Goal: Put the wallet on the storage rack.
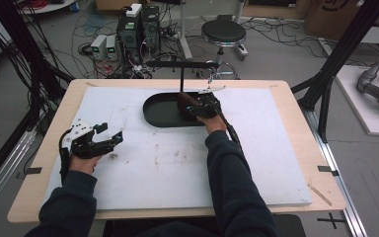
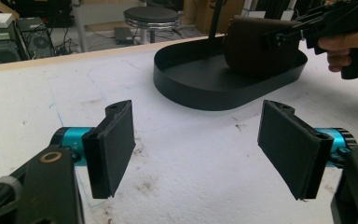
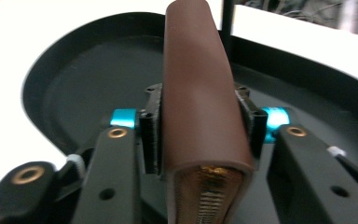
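Brown leather case (image 3: 200, 93): stands upright on edge inside the black oval tray (image 2: 200, 91), toward the tray's right end near its thin black post (image 1: 181, 79), with the right gripper (image 1: 203, 104) reaching over the tray's near rim and its jaws pinching the case from both flat sides. Left gripper (image 2: 200, 149): well apart from the tray, to its near left over the white mat (image 1: 177, 163), jaws spread wide with nothing between the pads (image 2: 116, 144). Black stool (image 1: 223, 32): on the floor beyond the tray's far side.
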Demonstrator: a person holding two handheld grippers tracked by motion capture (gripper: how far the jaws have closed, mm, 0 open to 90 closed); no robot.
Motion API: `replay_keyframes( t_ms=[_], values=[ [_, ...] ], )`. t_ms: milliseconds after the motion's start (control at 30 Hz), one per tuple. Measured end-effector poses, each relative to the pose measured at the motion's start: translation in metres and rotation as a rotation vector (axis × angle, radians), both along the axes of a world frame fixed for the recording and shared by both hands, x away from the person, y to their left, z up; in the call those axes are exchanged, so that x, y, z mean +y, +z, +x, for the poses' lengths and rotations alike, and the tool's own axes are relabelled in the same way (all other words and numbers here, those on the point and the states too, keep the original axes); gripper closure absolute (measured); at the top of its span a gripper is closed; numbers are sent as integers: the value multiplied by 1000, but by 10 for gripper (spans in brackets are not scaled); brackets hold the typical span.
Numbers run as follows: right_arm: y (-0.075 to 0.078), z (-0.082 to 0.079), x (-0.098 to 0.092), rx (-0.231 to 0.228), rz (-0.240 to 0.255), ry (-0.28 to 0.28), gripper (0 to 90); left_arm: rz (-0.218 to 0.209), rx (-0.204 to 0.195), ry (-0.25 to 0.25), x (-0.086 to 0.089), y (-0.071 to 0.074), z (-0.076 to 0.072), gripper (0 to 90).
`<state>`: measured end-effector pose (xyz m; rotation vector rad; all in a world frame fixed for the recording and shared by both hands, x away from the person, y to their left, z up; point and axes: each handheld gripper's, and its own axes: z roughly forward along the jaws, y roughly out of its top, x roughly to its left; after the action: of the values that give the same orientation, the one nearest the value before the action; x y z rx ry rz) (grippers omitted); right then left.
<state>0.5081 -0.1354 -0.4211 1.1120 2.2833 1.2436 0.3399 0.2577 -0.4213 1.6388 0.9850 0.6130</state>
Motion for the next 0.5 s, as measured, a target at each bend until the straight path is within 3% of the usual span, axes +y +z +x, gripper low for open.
replay_keyframes(
  t_ms=[200,333,500],
  values=[
    [9,-3,-13,-50,-122,-87,451,5,6,-2,-1,0,0,271],
    [13,-5,-22,-63,-152,-111,429,7,5,-1,-1,0,0,271],
    [20,-13,-36,-55,-149,-108,430,8,7,-3,-1,-1,1,271]
  ],
)
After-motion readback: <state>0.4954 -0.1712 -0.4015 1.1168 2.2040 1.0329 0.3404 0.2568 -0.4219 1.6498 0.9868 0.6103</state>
